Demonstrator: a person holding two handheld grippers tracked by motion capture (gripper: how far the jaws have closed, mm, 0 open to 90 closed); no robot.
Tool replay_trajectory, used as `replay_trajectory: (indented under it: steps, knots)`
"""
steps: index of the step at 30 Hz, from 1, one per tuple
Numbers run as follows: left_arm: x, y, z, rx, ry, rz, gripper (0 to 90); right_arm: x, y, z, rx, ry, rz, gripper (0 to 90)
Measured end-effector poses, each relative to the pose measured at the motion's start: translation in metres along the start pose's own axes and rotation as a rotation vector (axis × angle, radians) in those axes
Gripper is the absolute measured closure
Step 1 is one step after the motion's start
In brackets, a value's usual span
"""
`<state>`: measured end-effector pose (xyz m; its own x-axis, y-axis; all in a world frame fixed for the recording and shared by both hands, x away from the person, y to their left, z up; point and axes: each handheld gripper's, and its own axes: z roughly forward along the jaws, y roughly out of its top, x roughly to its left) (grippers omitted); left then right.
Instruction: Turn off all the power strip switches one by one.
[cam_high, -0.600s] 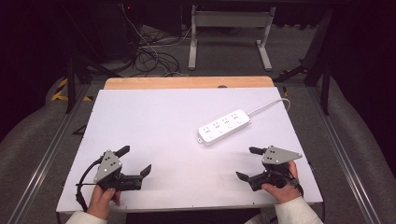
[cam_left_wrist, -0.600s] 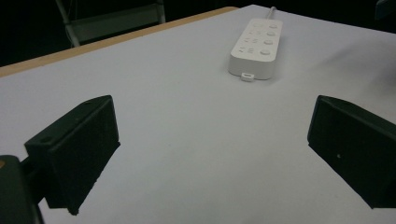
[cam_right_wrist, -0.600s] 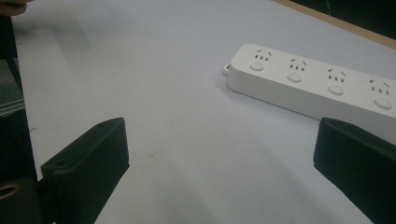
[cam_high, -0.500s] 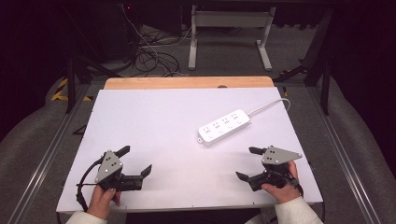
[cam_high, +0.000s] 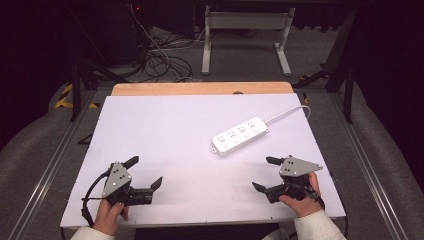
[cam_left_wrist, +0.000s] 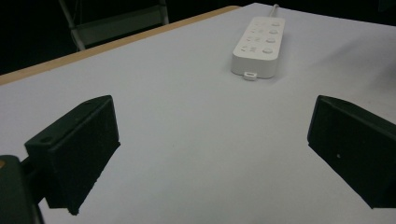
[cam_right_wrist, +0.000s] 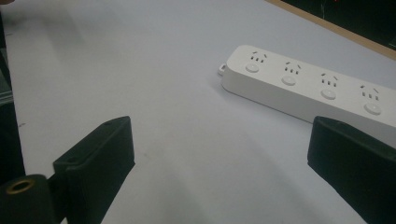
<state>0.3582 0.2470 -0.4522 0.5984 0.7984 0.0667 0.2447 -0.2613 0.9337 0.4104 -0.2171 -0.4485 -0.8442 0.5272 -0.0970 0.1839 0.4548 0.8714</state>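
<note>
White power strip (cam_high: 239, 136) lying flat on the worktop (cam_high: 165, 130), right of centre, set diagonally, cord trailing off toward the far right edge. Well apart from both hands, nearer the right one. Left claw (cam_high: 146, 172) low at the near left corner, jaws spread wide, nothing between them. Right claw (cam_high: 267, 173) low at the near right, jaws likewise wide apart and empty, aimed at the strip's socket face (cam_right_wrist: 308, 88). Probably a reach not yet begun. Best approached across the narrow width, not the length. Worth squaring the jaws to the long sides first, lowering until close to the surface, then closing near the middle to avoid pivoting against the cord's pull.
</note>
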Motion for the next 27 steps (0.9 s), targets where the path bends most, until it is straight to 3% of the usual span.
replay_trajectory:
  steps: [5,11,27]
  knots:
    - [0.0,0.0,0.0,0.001,0.003,0.006,2.7,-0.002,0.005,0.003,0.006,0.007,0.0,15.5]
    - [-0.001,0.0,0.0,0.0,0.002,0.003,2.7,-0.004,0.012,0.005,0.009,0.005,0.011,15.8]
    - [0.0,0.0,0.0,-0.001,-0.002,0.004,2.7,-0.012,0.063,0.027,0.019,0.025,-0.042,22.3]
